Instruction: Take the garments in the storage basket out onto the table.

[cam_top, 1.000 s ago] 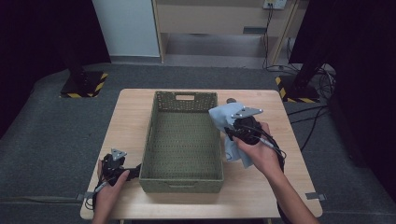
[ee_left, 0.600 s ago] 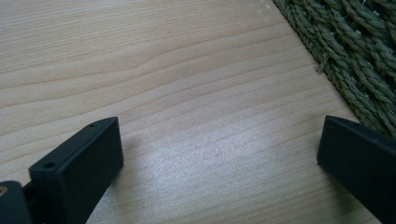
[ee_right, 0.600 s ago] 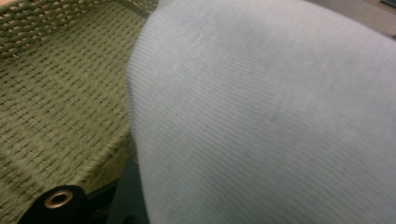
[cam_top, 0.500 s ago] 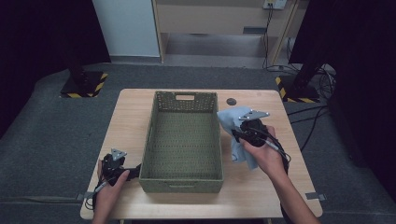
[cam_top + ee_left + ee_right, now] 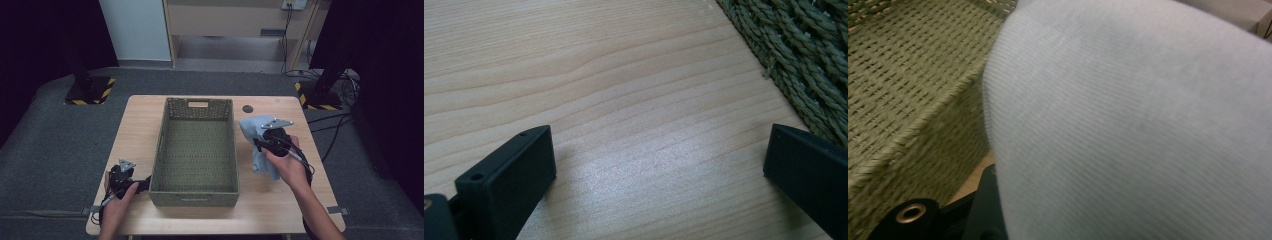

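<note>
A light blue cloth point(image 5: 262, 165) hangs from my right gripper point(image 5: 261, 142) just right of the green woven basket point(image 5: 160, 145). The jaws are shut on the cloth, and its folds hide the fingertips. In the right gripper view the cloth point(image 5: 1138, 125) covers most of the picture, with the basket's wall point(image 5: 908, 90) at the left. My left gripper point(image 5: 142, 184) rests low on the table by the basket's front left corner. Its jaws stand open over bare wood point(image 5: 659, 165), with the basket's weave point(image 5: 804, 60) at the upper right.
The wooden table point(image 5: 140, 115) has free strips left and right of the basket. A small dark round thing point(image 5: 247, 108) lies near the far edge, behind the cloth. Dark floor, stands and cables surround the table.
My right gripper has carried the cloth a little to the right and lower, off the basket's right rim. The left gripper has stayed in place.
</note>
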`<state>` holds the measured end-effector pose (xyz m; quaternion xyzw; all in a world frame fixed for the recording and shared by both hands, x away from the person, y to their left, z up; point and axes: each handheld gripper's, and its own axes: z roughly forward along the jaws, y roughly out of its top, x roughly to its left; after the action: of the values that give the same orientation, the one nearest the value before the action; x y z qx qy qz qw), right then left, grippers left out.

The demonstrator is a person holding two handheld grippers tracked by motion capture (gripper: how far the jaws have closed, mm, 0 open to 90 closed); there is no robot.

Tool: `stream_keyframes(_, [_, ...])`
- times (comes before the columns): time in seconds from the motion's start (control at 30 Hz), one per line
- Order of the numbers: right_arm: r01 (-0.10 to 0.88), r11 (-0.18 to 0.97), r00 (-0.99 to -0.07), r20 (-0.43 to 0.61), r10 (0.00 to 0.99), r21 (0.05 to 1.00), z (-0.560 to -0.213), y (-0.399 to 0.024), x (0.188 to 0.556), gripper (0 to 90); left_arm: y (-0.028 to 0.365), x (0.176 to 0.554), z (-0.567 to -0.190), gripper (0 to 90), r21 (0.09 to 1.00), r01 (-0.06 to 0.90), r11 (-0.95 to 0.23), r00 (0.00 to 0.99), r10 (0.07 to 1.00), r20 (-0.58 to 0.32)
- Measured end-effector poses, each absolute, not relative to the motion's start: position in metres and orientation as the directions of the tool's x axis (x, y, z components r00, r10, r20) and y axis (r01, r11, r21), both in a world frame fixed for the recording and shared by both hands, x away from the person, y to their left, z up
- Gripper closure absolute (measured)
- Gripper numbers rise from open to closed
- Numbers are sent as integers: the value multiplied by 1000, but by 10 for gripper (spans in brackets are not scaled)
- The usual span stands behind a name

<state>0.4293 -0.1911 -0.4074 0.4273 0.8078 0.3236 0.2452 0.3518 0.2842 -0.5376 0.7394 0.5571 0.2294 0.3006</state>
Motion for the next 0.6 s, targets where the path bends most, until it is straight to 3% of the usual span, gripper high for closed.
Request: stream_keyframes(0.6, [553, 411, -481, -125, 868, 725, -411, -200, 447, 606, 284, 352, -538, 0, 700, 686, -199, 275, 962, 5])
